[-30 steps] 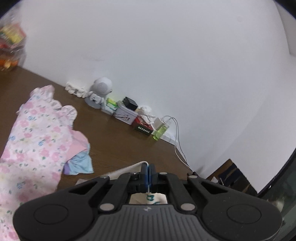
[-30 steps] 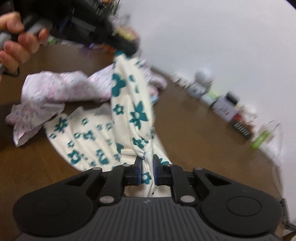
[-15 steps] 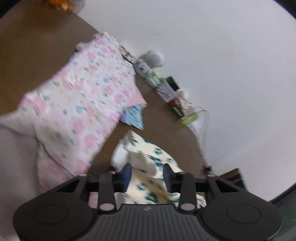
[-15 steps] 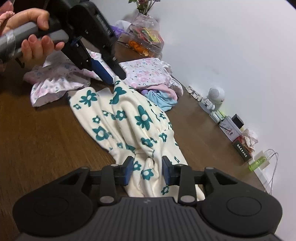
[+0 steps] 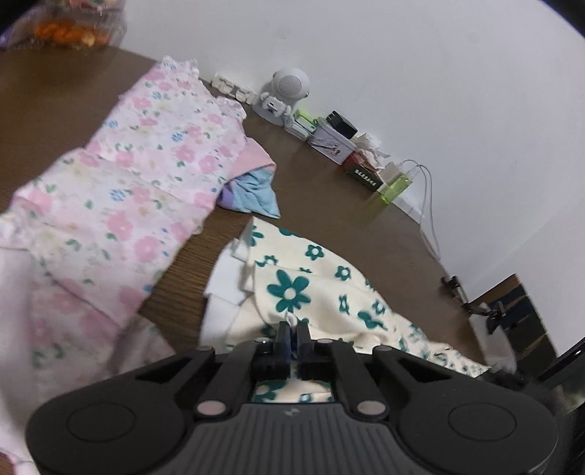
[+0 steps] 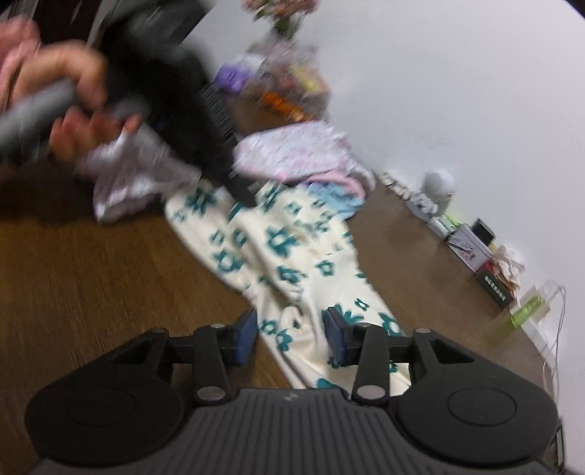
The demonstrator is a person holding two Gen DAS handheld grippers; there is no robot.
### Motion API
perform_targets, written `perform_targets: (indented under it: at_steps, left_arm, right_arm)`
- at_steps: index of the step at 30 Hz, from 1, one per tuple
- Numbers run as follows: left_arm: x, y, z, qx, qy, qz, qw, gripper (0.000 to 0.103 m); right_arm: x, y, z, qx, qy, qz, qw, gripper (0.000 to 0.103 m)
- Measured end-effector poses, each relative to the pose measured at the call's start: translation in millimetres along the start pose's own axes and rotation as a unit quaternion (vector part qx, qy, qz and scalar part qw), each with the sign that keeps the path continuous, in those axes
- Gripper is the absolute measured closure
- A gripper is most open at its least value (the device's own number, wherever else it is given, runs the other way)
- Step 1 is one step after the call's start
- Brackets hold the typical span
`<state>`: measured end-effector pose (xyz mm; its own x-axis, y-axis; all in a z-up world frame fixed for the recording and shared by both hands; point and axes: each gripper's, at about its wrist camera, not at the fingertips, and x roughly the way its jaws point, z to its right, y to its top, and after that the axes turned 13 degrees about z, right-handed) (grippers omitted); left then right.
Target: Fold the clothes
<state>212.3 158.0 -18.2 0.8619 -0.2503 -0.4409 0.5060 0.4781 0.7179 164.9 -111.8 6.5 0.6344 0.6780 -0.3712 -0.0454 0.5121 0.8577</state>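
A cream garment with teal flowers (image 5: 329, 292) lies stretched on the brown table (image 5: 329, 204); it also shows in the right wrist view (image 6: 289, 255). My left gripper (image 5: 291, 329) is shut on a fold of this garment at its near end. In the right wrist view the left gripper (image 6: 241, 193) touches the garment's far end, held by a hand. My right gripper (image 6: 290, 338) is open, its fingers on either side of the garment's near end without clamping it.
A pink floral garment (image 5: 139, 175) and a blue-and-pink cloth (image 5: 252, 190) lie to the left. A white robot figure (image 5: 289, 91), small boxes (image 5: 331, 144), a green bottle (image 5: 395, 188) and a cable line the wall. A snack bag (image 5: 73, 25) sits far left.
My left gripper has shut on the flowered garment after being open half a second ago. My right gripper has opened wider and let go of the cloth. The garment now lies flatter.
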Motion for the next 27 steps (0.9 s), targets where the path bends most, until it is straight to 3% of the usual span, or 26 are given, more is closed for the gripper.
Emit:
perform_targets:
  at_steps: [2, 4, 5, 8, 11, 13, 16, 21, 23, 25, 27]
  left_arm:
    - [-6.9, 1.3, 0.8, 0.010, 0.003, 0.010, 0.9999, 0.101]
    - [-13.2, 3.9, 5.3, 0.019, 0.010, 0.027, 0.9994, 0.101]
    - [-16.1, 5.3, 8.3, 0.024, 0.013, 0.035, 0.9990, 0.100]
    - [-24.7, 9.4, 17.4, 0.042, 0.042, 0.063, 0.9962, 0.098]
    - [-37.5, 13.1, 27.4, 0.050, 0.066, 0.101, 0.9914, 0.089]
    - [-47.1, 13.4, 42.4, 0.069, 0.035, 0.117, 0.9900, 0.086]
    - [-44.2, 6.5, 78.8, 0.115, -0.025, 0.102, 0.9878, 0.071]
    - [-3.3, -23.9, 153.3, 0.232, -0.063, 0.065, 0.9684, 0.071]
    - [15.1, -43.0, 173.1, 0.281, -0.057, 0.046, 0.9569, 0.075]
    - [31.9, -60.4, 179.1, 0.322, -0.024, 0.030, 0.9461, 0.091]
    - [39.3, -69.2, 169.3, 0.327, 0.003, 0.019, 0.9450, 0.092]
  right_arm:
    - [-8.8, 5.0, 19.2, 0.053, -0.015, 0.015, 0.998, 0.066]
    - [-10.0, 5.0, 35.2, 0.091, -0.023, 0.012, 0.995, 0.083]
    - [-7.7, 2.9, 38.9, 0.098, -0.026, 0.003, 0.995, 0.085]
    - [8.8, -11.0, 33.6, 0.092, -0.022, -0.044, 0.995, 0.086]
    - [10.8, -17.8, 32.4, 0.102, -0.023, -0.039, 0.994, 0.086]
    - [6.4, -17.4, 35.2, 0.106, -0.024, -0.033, 0.994, 0.085]
    - [-9.0, -15.1, 44.0, 0.116, -0.039, -0.009, 0.992, 0.083]
    - [-17.9, -20.3, 61.0, 0.147, -0.074, -0.002, 0.986, 0.073]
    - [-20.9, -27.3, 65.0, 0.158, -0.082, -0.007, 0.984, 0.072]
    - [-26.0, -35.6, 69.9, 0.165, -0.092, -0.012, 0.982, 0.068]
    - [-30.9, -46.3, 77.9, 0.172, -0.104, -0.022, 0.979, 0.068]
